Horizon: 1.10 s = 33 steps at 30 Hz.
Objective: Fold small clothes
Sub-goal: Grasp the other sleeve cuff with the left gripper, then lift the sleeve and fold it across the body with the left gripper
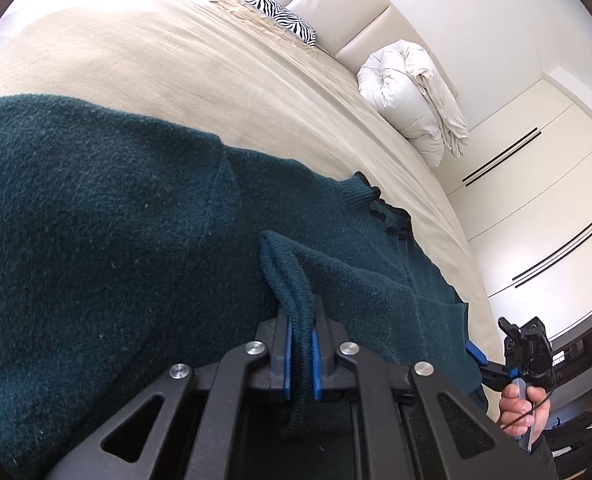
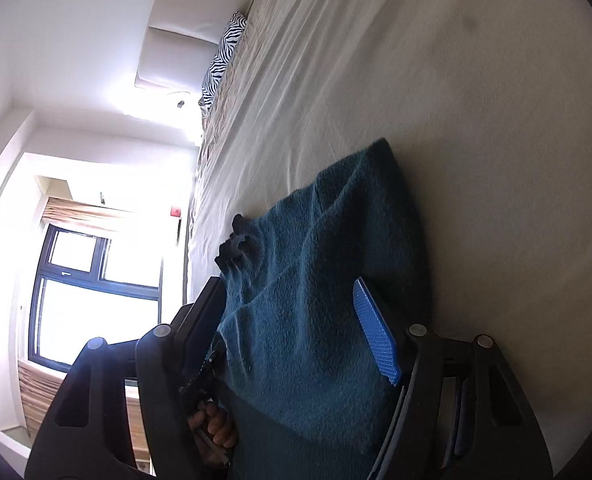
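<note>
The fold looked barely begun: the dark green sweater lay mostly spread on the bed, the left gripper pinching its ribbed edge, the right gripper spread around another part, not pressing. The beige bed had a zebra pillow, a rolled duvet and pale wardrobes beyond.

I get strong daylight from the window at eight o'clock, blown out to white glare. The bed is evenly lit and sharp; fisheye bending and dark corners ring both views.
</note>
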Each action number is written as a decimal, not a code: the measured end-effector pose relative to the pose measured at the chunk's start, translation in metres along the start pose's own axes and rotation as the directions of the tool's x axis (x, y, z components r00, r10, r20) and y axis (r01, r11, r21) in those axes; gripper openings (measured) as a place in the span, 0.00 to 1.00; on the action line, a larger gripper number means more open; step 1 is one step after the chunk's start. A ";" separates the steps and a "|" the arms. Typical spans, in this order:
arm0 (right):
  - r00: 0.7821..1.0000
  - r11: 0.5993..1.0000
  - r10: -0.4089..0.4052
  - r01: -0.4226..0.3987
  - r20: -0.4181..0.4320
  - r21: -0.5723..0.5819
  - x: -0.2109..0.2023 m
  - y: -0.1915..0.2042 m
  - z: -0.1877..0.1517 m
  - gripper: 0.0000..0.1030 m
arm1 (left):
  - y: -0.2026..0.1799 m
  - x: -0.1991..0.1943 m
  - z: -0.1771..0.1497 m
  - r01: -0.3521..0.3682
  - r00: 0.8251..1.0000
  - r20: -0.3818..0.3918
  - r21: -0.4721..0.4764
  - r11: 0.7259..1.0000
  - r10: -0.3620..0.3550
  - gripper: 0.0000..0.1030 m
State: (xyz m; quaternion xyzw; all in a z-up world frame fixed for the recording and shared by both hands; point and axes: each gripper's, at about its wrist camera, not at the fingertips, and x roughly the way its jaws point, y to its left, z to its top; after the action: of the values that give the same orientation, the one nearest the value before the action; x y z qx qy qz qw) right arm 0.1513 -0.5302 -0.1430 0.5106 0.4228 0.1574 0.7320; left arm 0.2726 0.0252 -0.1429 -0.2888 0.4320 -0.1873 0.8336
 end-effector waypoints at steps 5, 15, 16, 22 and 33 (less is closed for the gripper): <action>0.999 0.999 0.043 -0.043 -0.026 0.001 -0.016 -0.003 -0.046 0.63 | -0.004 0.001 -0.001 -0.007 1.000 0.004 0.006 1.000 0.007 0.10; 0.993 0.995 0.086 -0.081 0.085 -0.061 -0.055 0.036 -0.111 0.65 | 0.021 -0.137 -0.039 0.009 0.971 0.239 -0.121 0.993 0.020 0.74; 0.994 0.993 0.089 -0.083 0.070 -0.079 -0.050 0.046 -0.123 0.65 | 0.036 -0.159 -0.047 0.018 0.960 0.277 -0.179 0.984 0.032 0.74; 0.993 0.985 0.102 -0.109 -0.062 -0.134 0.011 0.100 -0.193 0.65 | 0.143 -0.272 -0.088 0.110 0.861 0.475 -0.524 0.845 0.182 0.74; 0.982 0.978 0.092 -0.121 -0.167 -0.172 0.073 0.159 -0.259 0.65 | 0.229 -0.300 -0.095 0.306 0.784 0.567 -0.708 0.636 0.253 0.66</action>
State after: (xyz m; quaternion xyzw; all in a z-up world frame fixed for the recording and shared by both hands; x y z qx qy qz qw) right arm 0.0252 -0.2545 -0.0683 0.4498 0.4353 0.2744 0.7300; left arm 0.0408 0.3379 -0.1498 -0.6669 0.1659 0.1080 0.7184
